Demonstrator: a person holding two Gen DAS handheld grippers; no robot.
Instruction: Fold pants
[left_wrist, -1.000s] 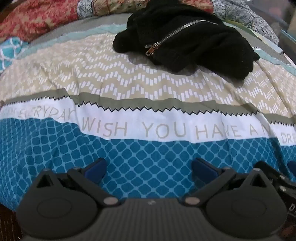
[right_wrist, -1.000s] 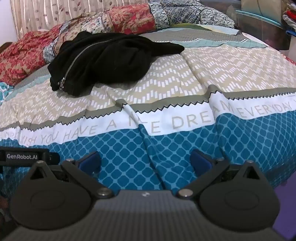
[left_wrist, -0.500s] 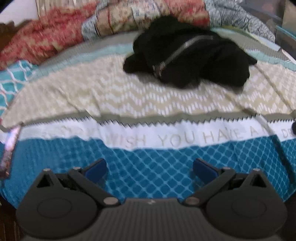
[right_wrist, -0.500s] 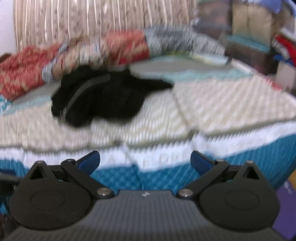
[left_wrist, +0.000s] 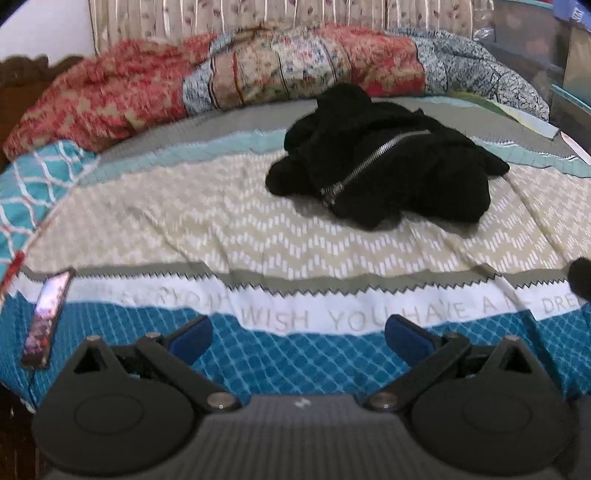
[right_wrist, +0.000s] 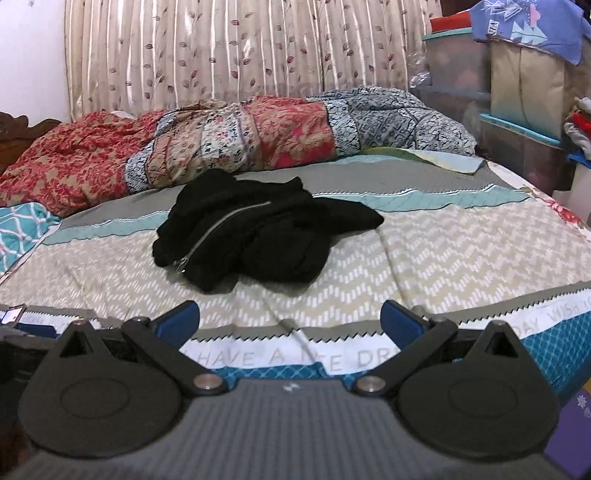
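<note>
The black pants (left_wrist: 384, 173) lie crumpled in a heap on the bed, a silver zipper (left_wrist: 373, 162) running across them. In the right wrist view the same pants (right_wrist: 258, 236) sit at mid-bed, left of centre. My left gripper (left_wrist: 297, 332) hovers open over the blue near edge of the bedsheet, well short of the heap. Above that same near edge my right gripper (right_wrist: 290, 319) is open too, nothing between its blue fingers (right_wrist: 400, 321).
The patterned bedsheet (left_wrist: 258, 236) covers the bed. A rolled quilt (right_wrist: 221, 144) lies along the far side under curtains. A phone (left_wrist: 46, 321) rests at the left near edge. Storage boxes and bags (right_wrist: 517, 92) are stacked at the right.
Both grippers have lifted and drawn back from the bed edge, so the views tilt up to show the quilt, curtains and phone. The pants have not moved.
</note>
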